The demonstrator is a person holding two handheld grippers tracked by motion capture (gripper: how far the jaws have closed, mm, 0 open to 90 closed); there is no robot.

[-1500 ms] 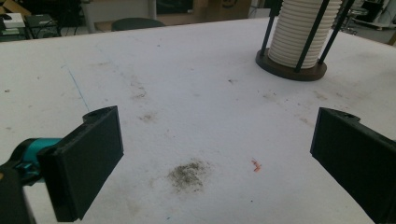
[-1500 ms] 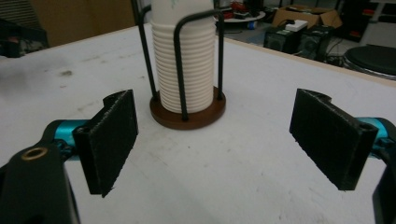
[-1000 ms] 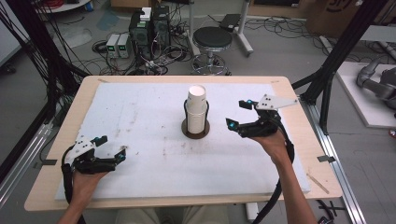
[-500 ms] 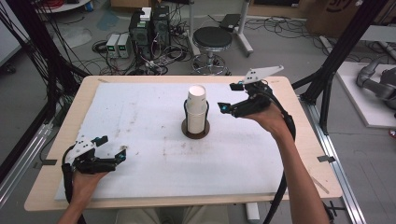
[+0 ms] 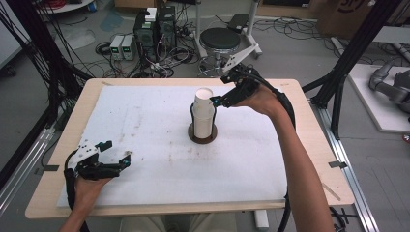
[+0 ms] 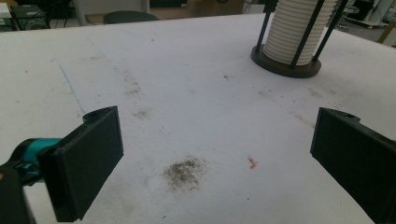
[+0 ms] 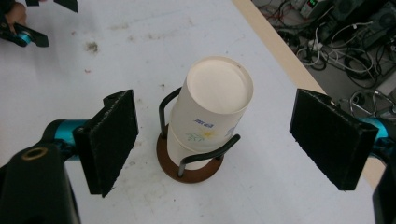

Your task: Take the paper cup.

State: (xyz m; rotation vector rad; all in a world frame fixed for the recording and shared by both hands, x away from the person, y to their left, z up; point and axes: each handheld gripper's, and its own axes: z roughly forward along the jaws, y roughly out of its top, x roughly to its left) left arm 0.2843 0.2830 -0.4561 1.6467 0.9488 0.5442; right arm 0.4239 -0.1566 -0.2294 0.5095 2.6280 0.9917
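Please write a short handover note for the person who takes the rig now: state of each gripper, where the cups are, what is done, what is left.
Right gripper: open, held above the stack of paper cups, fingers on either side of the top cup, not touching it.
Left gripper: open, holding nothing, low over the white mat at the near left corner.
The cups stand upside down in the wire holder at the mat's middle.
Done: right gripper lined up over the stack.
Left: probably close on the top cup and lift it off.
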